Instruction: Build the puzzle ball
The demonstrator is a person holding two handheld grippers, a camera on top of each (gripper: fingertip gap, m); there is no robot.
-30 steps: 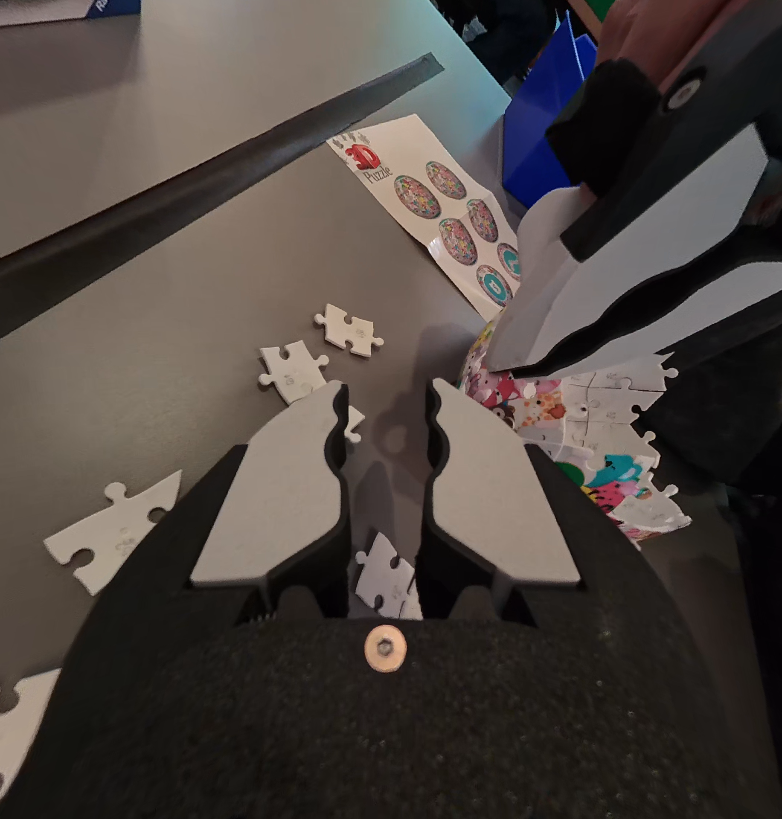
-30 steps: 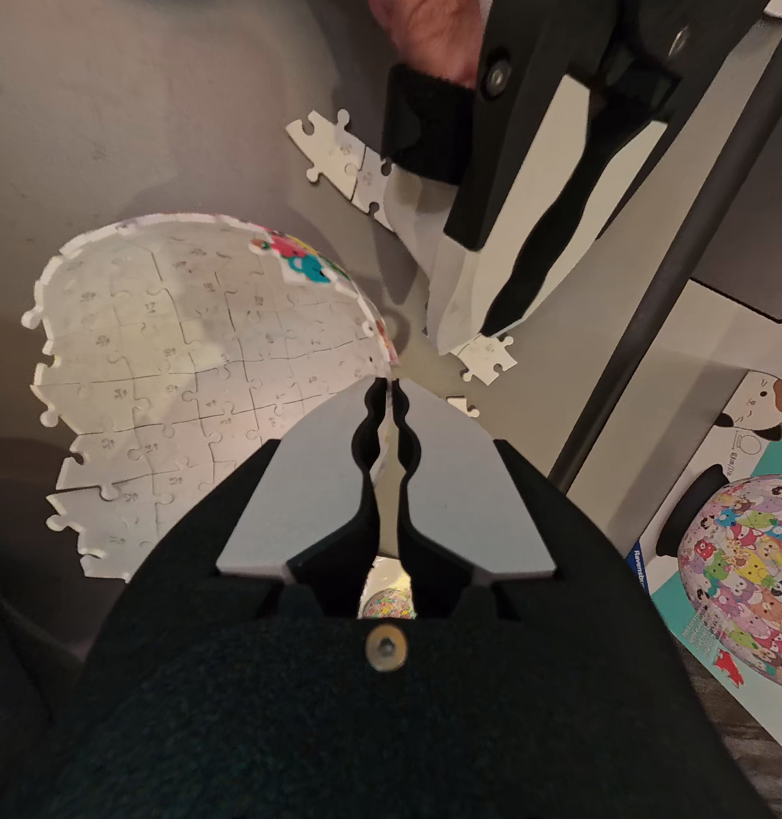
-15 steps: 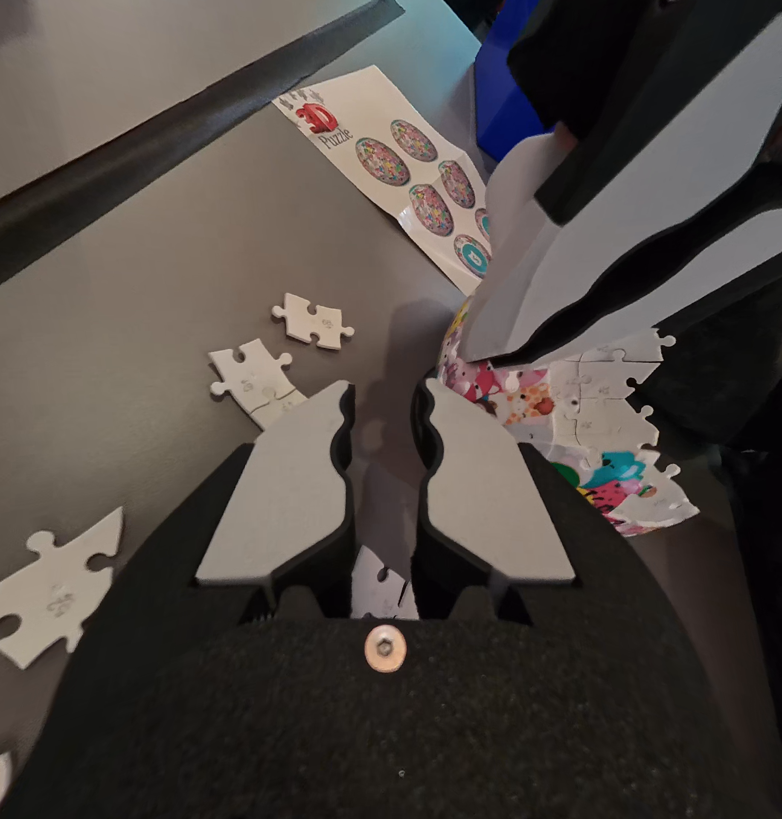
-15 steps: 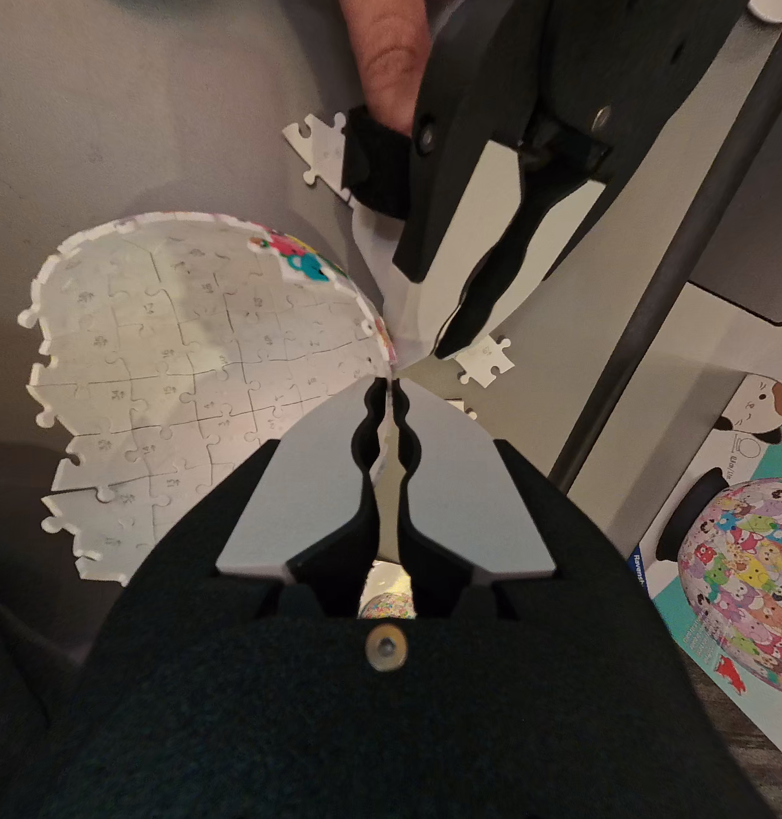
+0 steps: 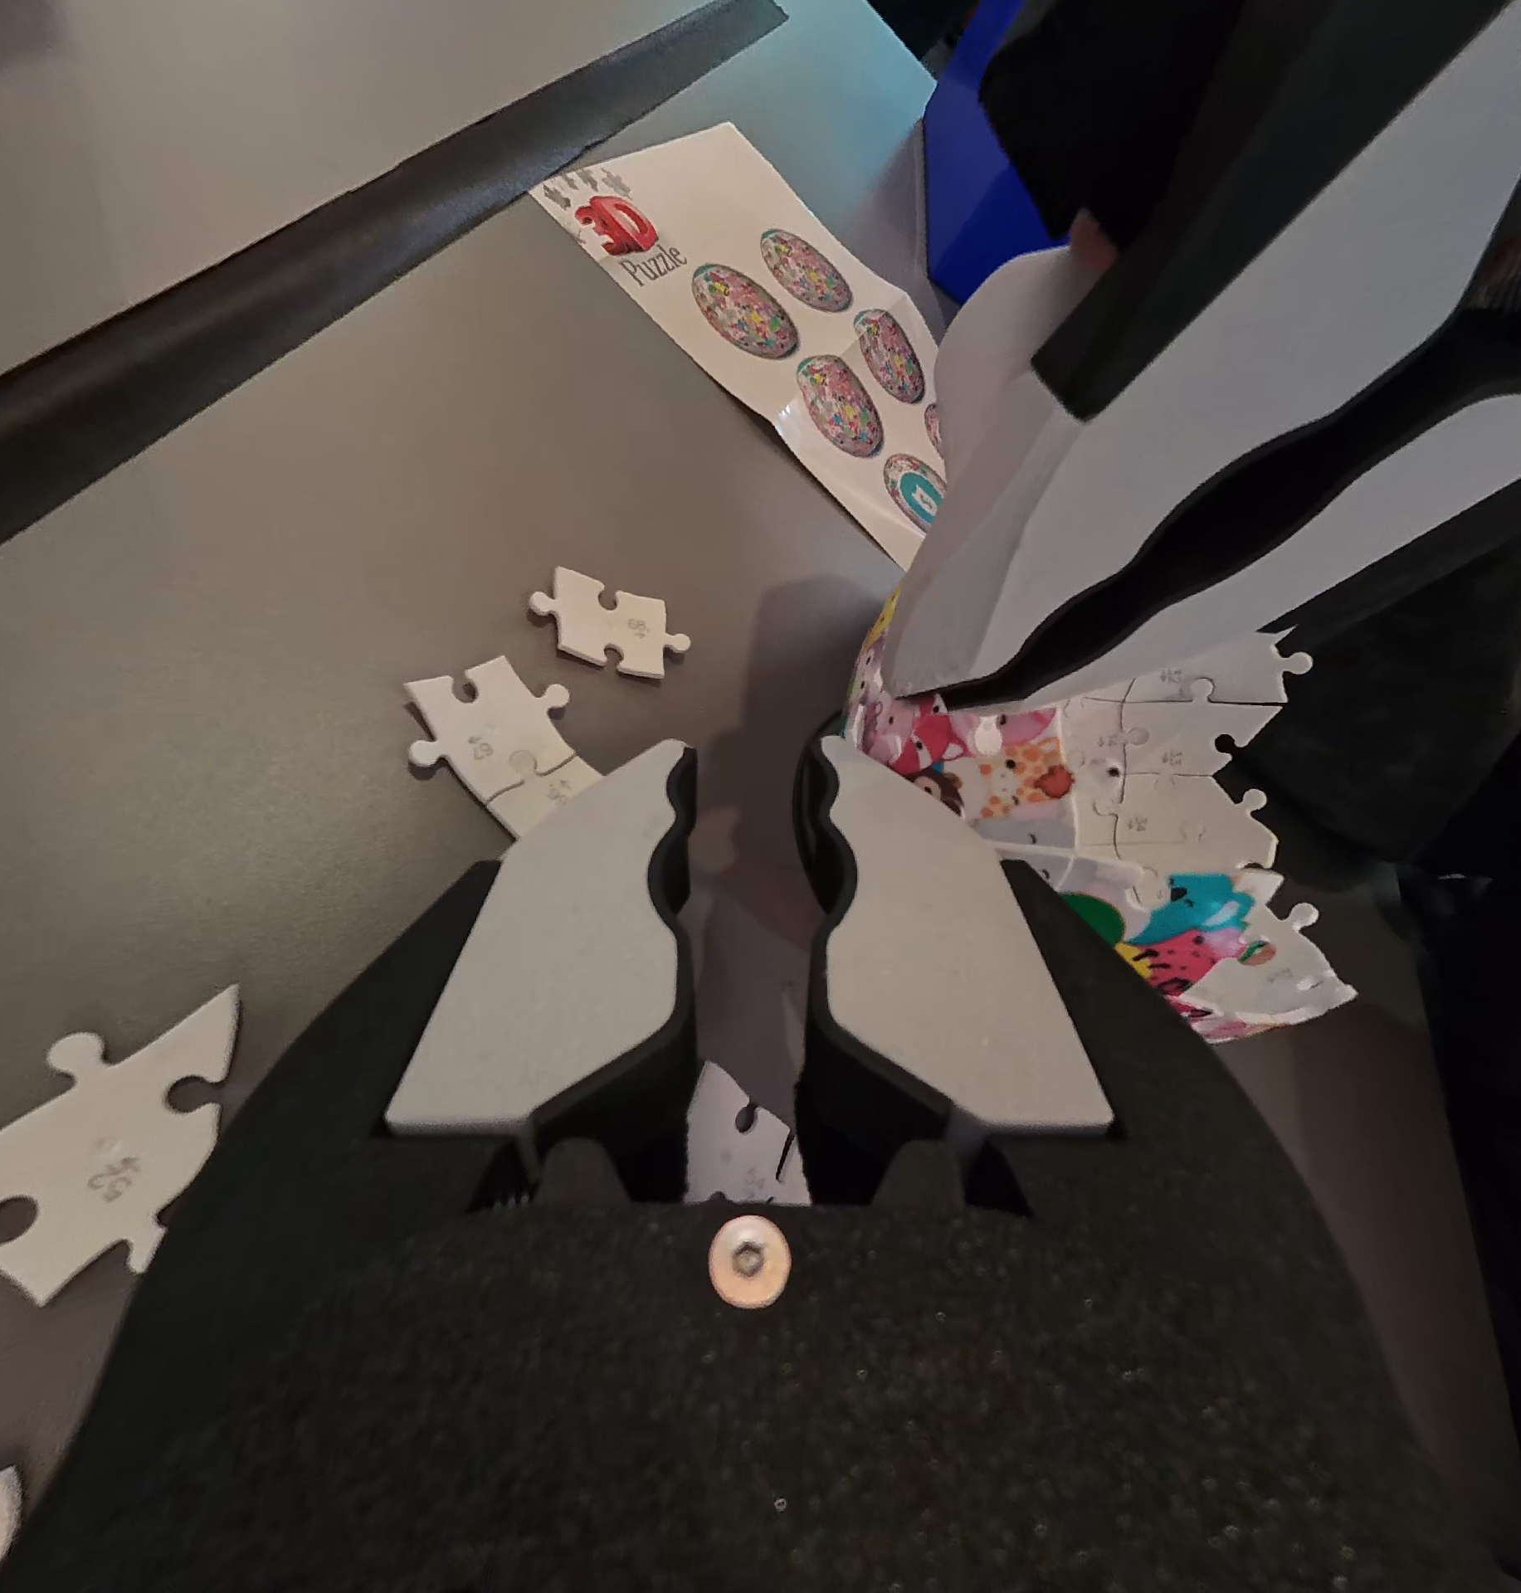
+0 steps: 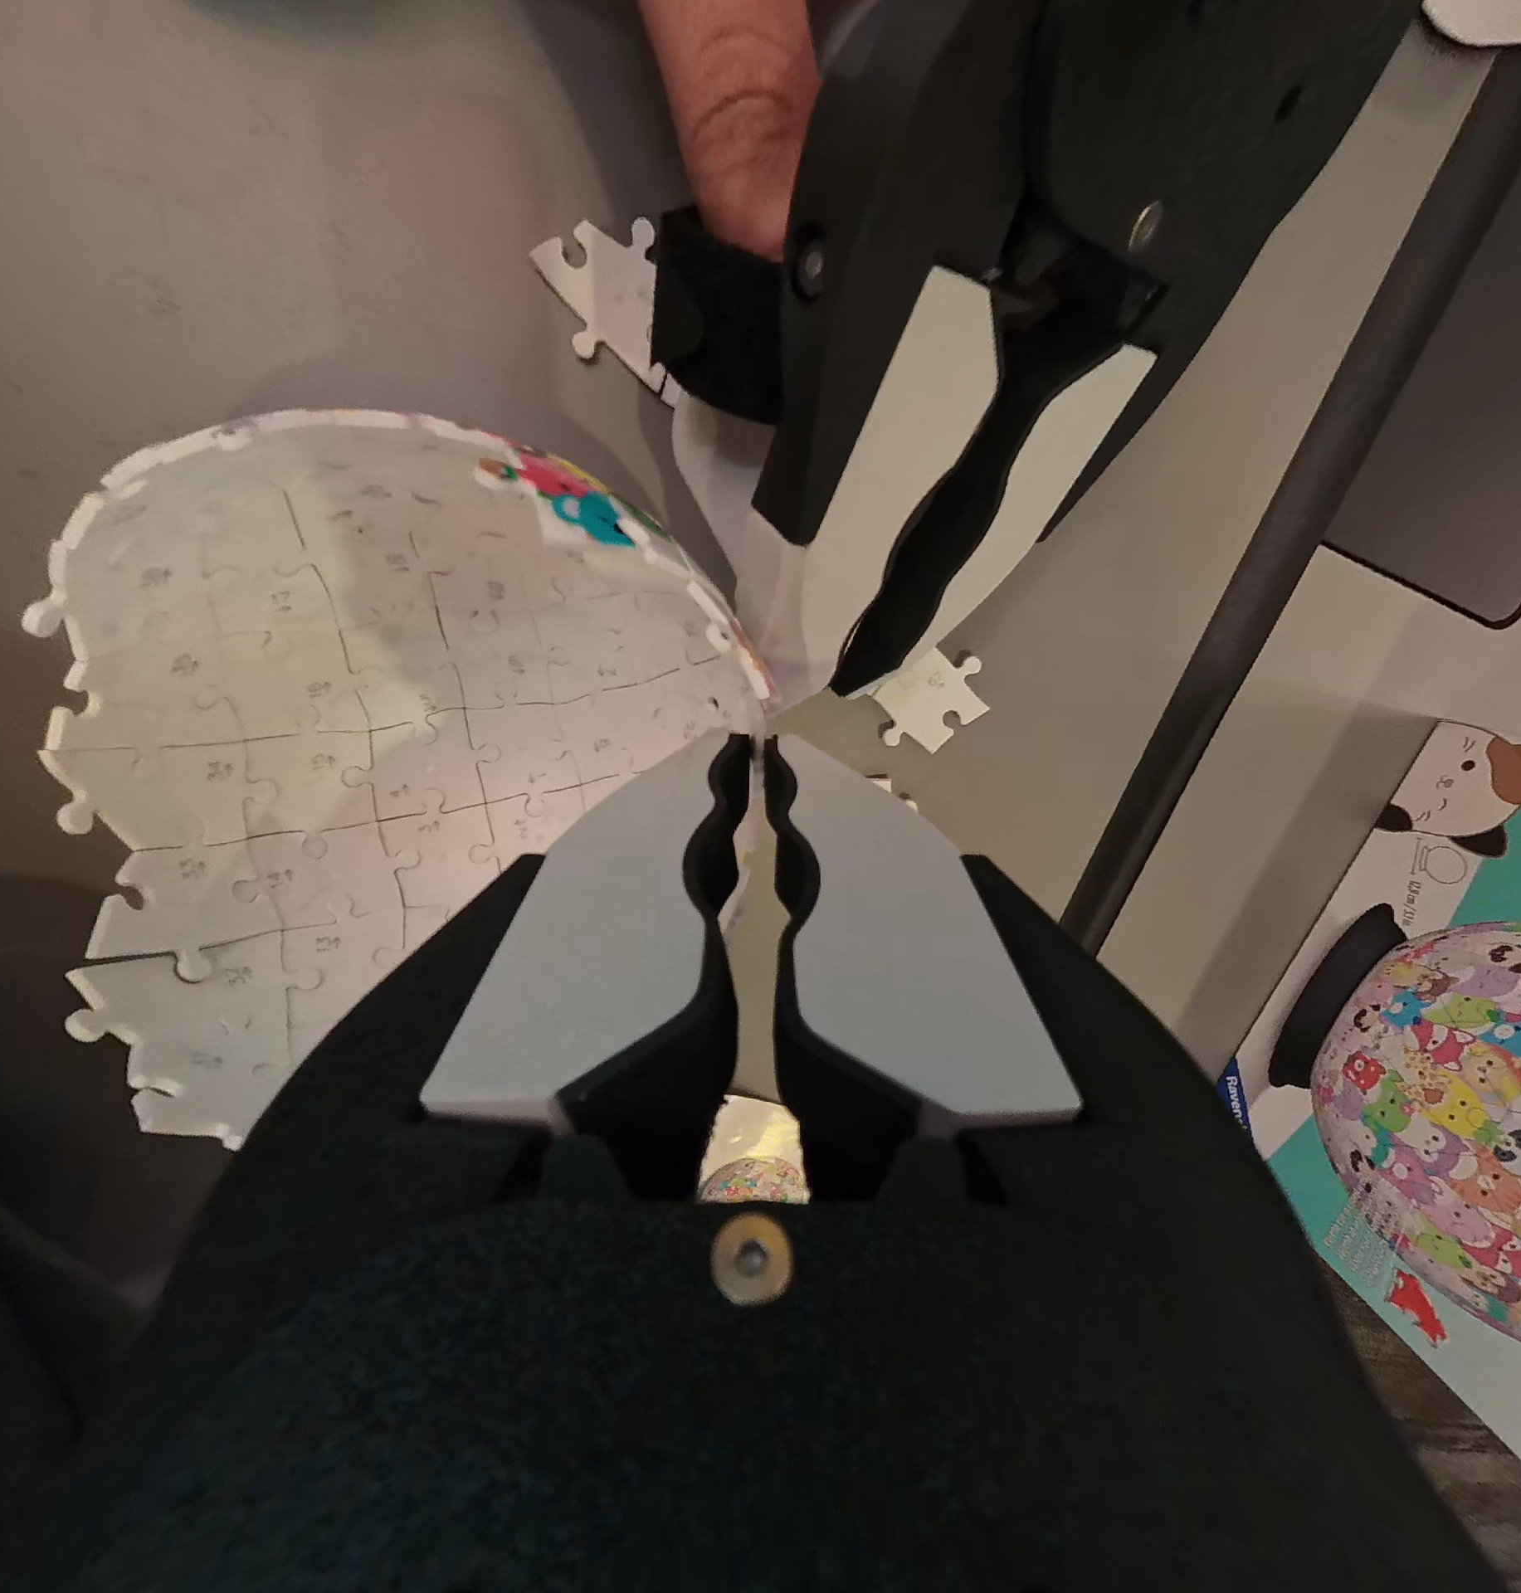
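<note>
A part-built puzzle ball shell lies on the grey table, white inside (image 6: 351,733) and colourful outside (image 5: 998,776). My right gripper (image 6: 757,746) is shut on the shell's near rim; in the left wrist view it (image 5: 920,681) comes in from the upper right. My left gripper (image 5: 752,759) is open and empty, its right fingertip just beside the shell's outer edge. In the right wrist view it (image 6: 826,681) points down at the rim, close to my right gripper's tips. Loose white pieces (image 5: 610,625) (image 5: 489,733) (image 5: 110,1155) lie to its left, and one (image 5: 739,1138) lies under its jaws.
A printed instruction leaflet (image 5: 765,319) lies beyond the shell, with a blue box (image 5: 981,190) behind it. A dark seam (image 5: 308,259) crosses the table. The puzzle's box (image 6: 1429,1164) lies at the right. More loose pieces (image 6: 933,698) (image 6: 601,293) lie near the left gripper. Left and right tips are no more than a few centimetres apart. Between my left fingertips and the dark seam (image 5: 308,259) there is roughly 15 cm.
My left gripper has moved forward and to the right, up to the shell's rim, and its jaws have narrowed a little. My right gripper has kept its hold on the shell.
</note>
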